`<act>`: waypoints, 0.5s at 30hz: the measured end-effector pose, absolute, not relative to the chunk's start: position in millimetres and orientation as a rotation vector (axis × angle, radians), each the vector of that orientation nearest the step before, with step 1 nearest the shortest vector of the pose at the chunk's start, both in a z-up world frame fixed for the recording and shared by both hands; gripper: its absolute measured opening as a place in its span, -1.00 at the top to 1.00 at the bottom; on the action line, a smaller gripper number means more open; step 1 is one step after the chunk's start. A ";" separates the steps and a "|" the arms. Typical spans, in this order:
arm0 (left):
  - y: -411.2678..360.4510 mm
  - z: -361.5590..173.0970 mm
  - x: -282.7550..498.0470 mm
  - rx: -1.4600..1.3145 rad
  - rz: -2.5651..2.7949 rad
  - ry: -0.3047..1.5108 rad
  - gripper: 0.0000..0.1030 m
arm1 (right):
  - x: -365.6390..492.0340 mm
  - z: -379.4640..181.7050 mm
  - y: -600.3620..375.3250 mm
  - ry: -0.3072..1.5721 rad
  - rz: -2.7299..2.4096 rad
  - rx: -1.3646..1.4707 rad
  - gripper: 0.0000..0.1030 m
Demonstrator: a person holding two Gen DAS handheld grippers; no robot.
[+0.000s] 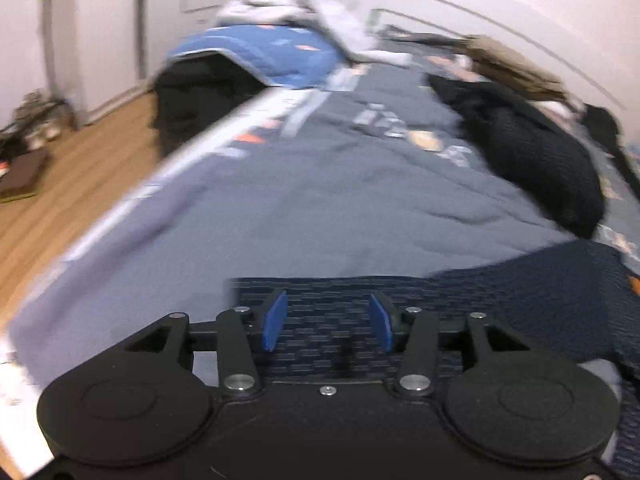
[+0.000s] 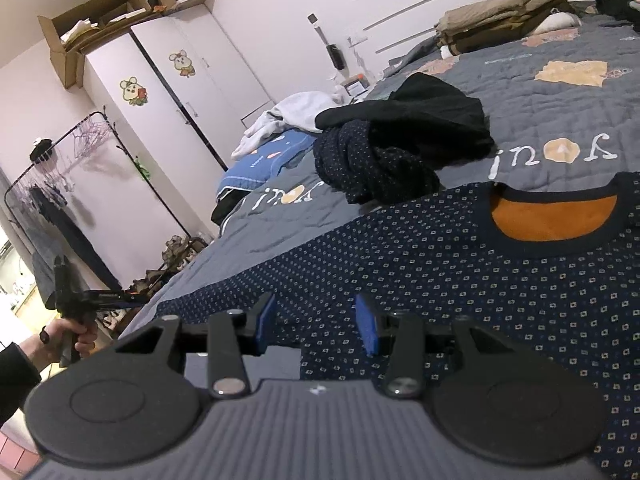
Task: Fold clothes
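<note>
Progress: we judge the folding barely begun. The navy long-sleeved top with small pale square dots and an orange-lined neck (image 2: 460,264) lies spread flat on the grey quilted bed cover with "you" lettering (image 2: 552,120), neck opening facing up, with no fold that we can see in it.

Still to do: this top needs folding, and a crumpled heap of a black garment and a matching dotted navy garment (image 2: 400,148) sits further up the bed, unfolded. A loose pale grey garment (image 2: 292,114) lies beyond it, on a blue quilted blanket (image 2: 264,162).

Already folded, perhaps: a stack of tan and brown fabric (image 2: 496,20) near the far wall looks neat, though we cannot tell whether it belongs to this task.

Left gripper (image 1: 328,320): in the blurred left wrist view its jaws stand partly apart with nothing between the blue pads; a straight edge of the navy top (image 1: 520,292) lies below and just ahead of them, apparently not pinched.

Left hand (image 2: 72,340): seen from the right wrist view at the bed's edge, off to the left of the top.

Right gripper (image 2: 316,324): jaws partly apart and empty, hovering over the near edge of the top; the fabric lies under and ahead of the pads, the neck well ahead to the right.
</note>
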State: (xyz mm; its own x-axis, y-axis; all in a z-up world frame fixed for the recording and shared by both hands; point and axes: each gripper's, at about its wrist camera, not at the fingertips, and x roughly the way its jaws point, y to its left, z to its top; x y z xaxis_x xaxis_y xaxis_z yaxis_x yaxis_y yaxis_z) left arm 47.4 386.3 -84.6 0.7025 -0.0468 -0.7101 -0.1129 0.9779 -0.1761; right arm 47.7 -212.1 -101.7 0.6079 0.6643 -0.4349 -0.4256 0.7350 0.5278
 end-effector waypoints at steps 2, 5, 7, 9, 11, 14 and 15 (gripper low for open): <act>371.3 -98.1 51.2 -0.232 0.006 0.815 0.03 | 48.3 -101.9 -214.5 0.658 0.644 0.398 0.17; 353.3 -125.7 59.5 -0.251 0.002 0.891 0.03 | 49.3 -102.0 -219.1 0.658 0.635 0.401 0.17; 340.6 -137.9 59.1 -0.233 0.016 0.901 0.03 | 49.6 -101.4 -224.1 0.657 0.622 0.400 0.17; 332.1 -134.4 54.4 -0.230 0.034 0.862 0.03 | 49.8 -100.3 -231.0 0.656 0.602 0.399 0.17; 318.8 -121.1 47.0 -0.271 0.016 0.808 0.03 | 48.9 -97.9 -239.8 0.651 0.576 0.399 0.17; 279.9 -100.6 35.7 -0.287 -0.101 0.767 0.03 | 46.1 -94.3 -254.6 0.648 0.528 0.399 0.17; 260.4 -95.7 30.1 -0.278 -0.153 0.765 0.03 | 43.5 -93.5 -259.0 0.648 0.515 0.395 0.17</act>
State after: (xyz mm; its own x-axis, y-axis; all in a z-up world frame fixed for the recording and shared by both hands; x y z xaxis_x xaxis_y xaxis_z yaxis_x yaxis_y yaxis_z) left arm 30.1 260.4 -95.7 0.7125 -0.2369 -0.6604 0.0361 0.9524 -0.3026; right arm 43.5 -259.0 -93.5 0.6810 0.5648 -0.4661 -0.3266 0.8039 0.4970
